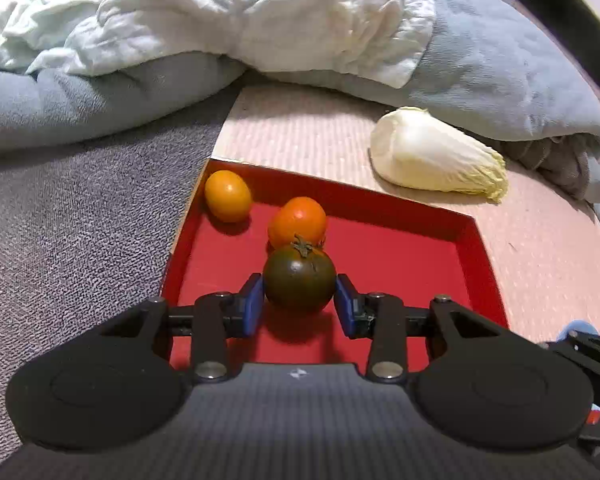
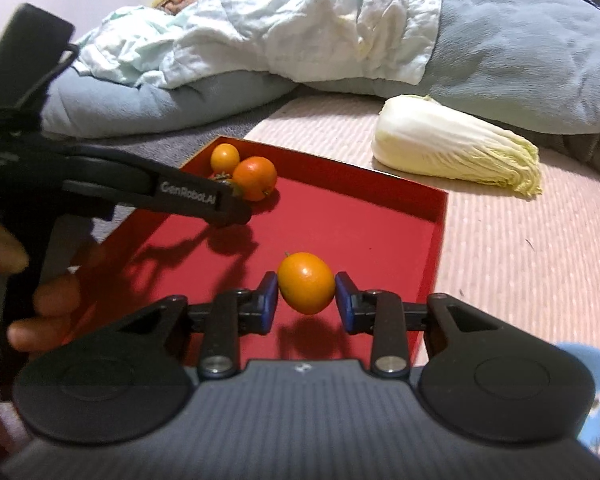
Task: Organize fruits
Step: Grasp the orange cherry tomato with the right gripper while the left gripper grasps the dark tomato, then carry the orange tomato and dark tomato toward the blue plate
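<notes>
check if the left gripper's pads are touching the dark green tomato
Touching. The left wrist view shows both blue pads of the left gripper pressed against the sides of the dark green tomato, no gap visible.

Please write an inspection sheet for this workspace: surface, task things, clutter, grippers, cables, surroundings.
Surface: pink ribbed mat beside a grey towel.
Job's things: red tray holding an orange fruit and a small yellow-orange fruit near its far corner.
Clutter: napa cabbage on the mat, outside the tray.
Grippers: left gripper holds a dark green tomato over the tray; right gripper holds a yellow-orange oval fruit above the tray floor.
Cables: nothing seen.
Surroundings: crumpled pale sheet on a grey-blue blanket behind.
</notes>
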`<state>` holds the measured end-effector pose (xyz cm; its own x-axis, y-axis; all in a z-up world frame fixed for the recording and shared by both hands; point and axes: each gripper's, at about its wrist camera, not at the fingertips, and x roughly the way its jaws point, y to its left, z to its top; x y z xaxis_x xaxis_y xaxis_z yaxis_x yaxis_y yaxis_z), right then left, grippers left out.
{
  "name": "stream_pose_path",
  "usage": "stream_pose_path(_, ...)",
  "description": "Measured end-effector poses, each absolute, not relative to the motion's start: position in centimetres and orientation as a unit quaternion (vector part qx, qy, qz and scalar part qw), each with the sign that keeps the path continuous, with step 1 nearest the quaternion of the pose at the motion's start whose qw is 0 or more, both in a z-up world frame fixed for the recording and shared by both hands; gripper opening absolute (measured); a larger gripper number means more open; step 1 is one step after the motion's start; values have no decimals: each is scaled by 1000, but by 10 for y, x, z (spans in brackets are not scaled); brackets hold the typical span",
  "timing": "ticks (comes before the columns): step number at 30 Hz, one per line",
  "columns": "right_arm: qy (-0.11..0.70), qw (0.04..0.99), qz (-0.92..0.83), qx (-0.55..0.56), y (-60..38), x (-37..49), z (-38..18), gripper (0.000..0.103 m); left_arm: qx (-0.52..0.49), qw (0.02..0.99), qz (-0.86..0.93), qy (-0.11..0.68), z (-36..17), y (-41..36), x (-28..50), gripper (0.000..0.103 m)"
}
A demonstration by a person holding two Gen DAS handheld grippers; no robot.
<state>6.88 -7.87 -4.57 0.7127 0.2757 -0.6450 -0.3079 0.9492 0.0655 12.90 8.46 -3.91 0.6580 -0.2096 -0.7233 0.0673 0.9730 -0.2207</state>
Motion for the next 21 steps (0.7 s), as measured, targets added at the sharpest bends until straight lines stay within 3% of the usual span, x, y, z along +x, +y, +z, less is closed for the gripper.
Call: stream_pose_path(21,294,950,107,-2,-139,-21,-3,34,-36,925,-123,359,20,24,61,44)
